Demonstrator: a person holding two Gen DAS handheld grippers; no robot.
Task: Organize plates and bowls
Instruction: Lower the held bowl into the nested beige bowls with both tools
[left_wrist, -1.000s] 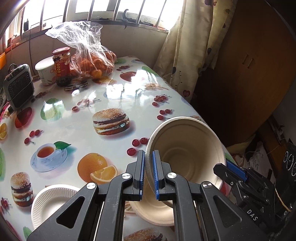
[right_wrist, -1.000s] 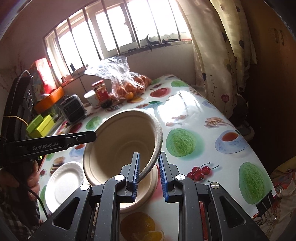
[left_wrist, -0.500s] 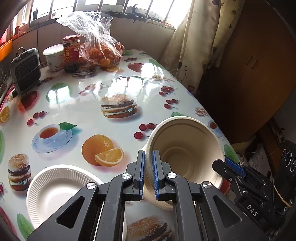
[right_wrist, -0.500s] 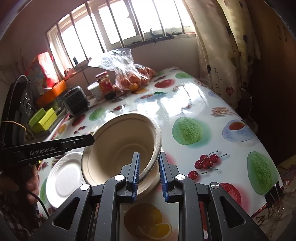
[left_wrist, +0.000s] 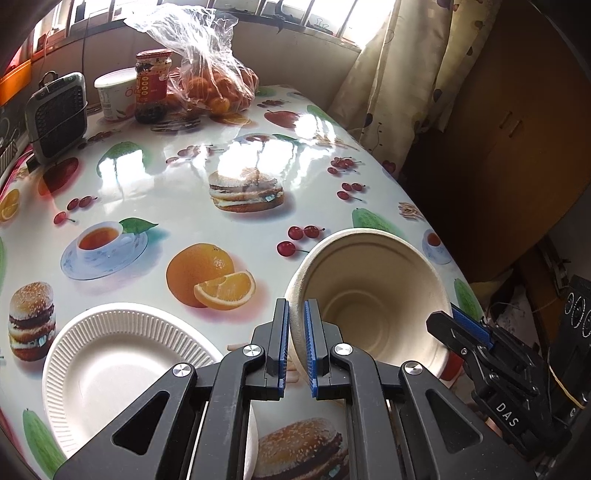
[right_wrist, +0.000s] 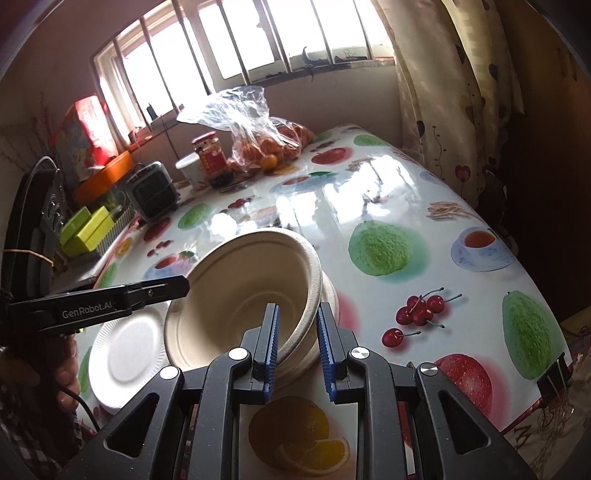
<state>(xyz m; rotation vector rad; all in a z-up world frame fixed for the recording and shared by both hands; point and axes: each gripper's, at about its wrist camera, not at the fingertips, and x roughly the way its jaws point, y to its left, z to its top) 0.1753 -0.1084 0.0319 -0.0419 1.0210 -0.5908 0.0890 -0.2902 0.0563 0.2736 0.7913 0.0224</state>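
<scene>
I read "GenRobot.AI" on the left tool and "DAS" on the right tool. Each is clenched on opposite rims of the tilted beige pulp bowl, which sits partly in a second bowl on the fruit-print tabletop. A ribbed white paper plate lies near left. A red-labelled jar and a bagged oranges bundle stand far.

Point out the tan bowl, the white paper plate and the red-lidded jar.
Tan bowl (left_wrist: 369, 295): left wrist view, inner wall.
White paper plate (left_wrist: 110, 373): left wrist view, flat centre.
Red-lidded jar (left_wrist: 152, 86): left wrist view, label on its front.
</scene>
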